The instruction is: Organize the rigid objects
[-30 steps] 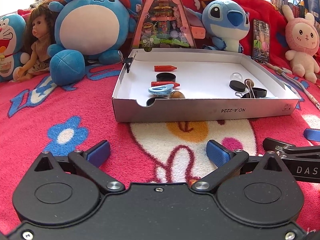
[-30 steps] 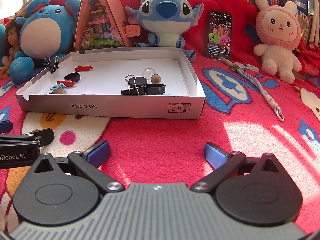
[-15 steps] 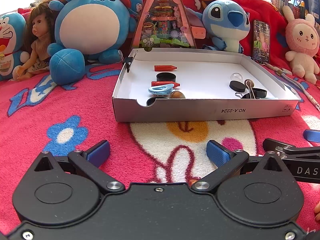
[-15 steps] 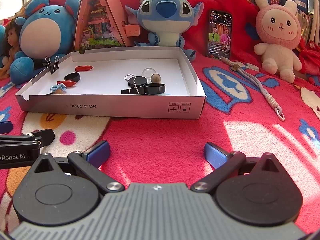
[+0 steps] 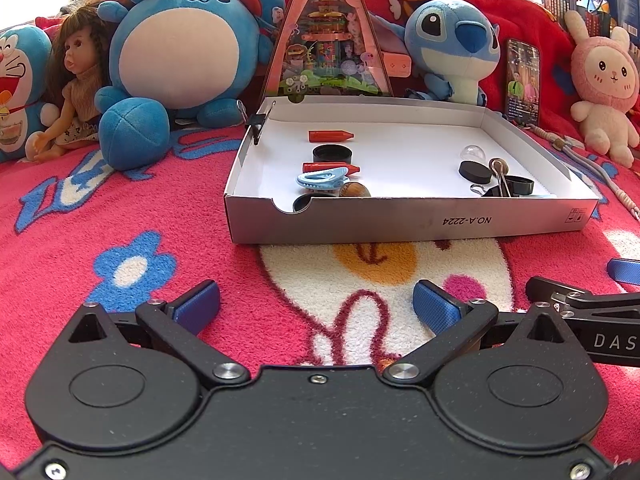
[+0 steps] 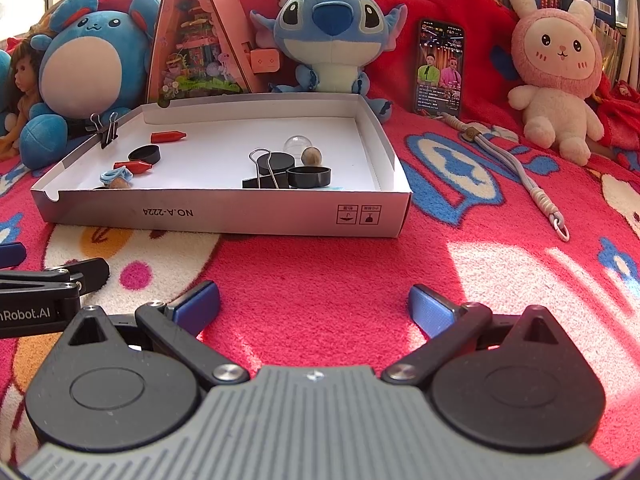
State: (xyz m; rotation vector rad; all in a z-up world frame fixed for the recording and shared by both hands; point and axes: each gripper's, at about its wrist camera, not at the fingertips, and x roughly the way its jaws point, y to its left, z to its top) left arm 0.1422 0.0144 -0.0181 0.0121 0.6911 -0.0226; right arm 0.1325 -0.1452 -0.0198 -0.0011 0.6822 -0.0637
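Both tongs, left (image 5: pixel 316 306) and right (image 6: pixel 314 304), gape wide and empty at the bottom of the frame, over a red blanket (image 6: pixel 340 280). A white box (image 6: pixel 240 216) of small items sits mid-frame, with plush toys (image 6: pixel 332 40) along the top.

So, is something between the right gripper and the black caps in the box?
Yes. The box's front wall stands between the open right gripper and the caps. A binder clip lies touching them on their left.

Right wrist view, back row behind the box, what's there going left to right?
Doll → round blue plush → triangular pink toy house → Stitch plush → phone → pink bunny plush.
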